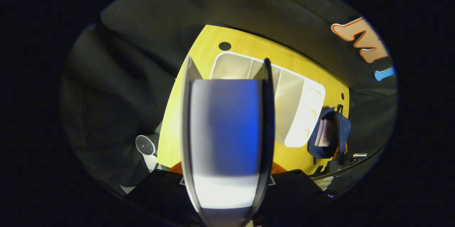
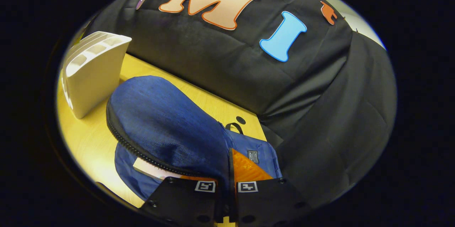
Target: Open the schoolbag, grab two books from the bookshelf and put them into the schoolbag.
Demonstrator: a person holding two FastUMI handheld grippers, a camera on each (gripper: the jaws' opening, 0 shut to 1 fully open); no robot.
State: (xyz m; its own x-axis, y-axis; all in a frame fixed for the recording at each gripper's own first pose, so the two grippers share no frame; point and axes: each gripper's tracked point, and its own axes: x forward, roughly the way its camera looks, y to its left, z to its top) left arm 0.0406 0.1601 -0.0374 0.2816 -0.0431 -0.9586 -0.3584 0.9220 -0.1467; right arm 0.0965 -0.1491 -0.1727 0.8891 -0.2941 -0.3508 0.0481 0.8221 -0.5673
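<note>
Left gripper (image 1: 227,138): clamped on a blue book (image 1: 224,127), lifted high over the table, looking down at everything.
Right gripper (image 2: 227,198): fingers pinched nearly together on the schoolbag (image 2: 167,123) flap by the zipper, looks like it's holding the opening up. Pretty sure it's gripping fabric.
Schoolbag: blue with orange inside, sitting toward the table's right edge as the left gripper view has it, just beside the bookshelf (image 2: 94,70). Unzipped, and there's already a book (image 2: 153,170) with a pale cover peeking out under the flap.
Bookshelf: white slotted rack, middle of the table, toward the back edge. Slots look bare from above, as far as I can tell.
Progress: I'd say bag's open, one book in, second book in the air. What's left is carrying it over and dropping it in.
Table (image 1: 177,113): yellow wood-look top, a couple of round cable holes.
Room: black cloth booth wall all around, dim lighting.
</note>
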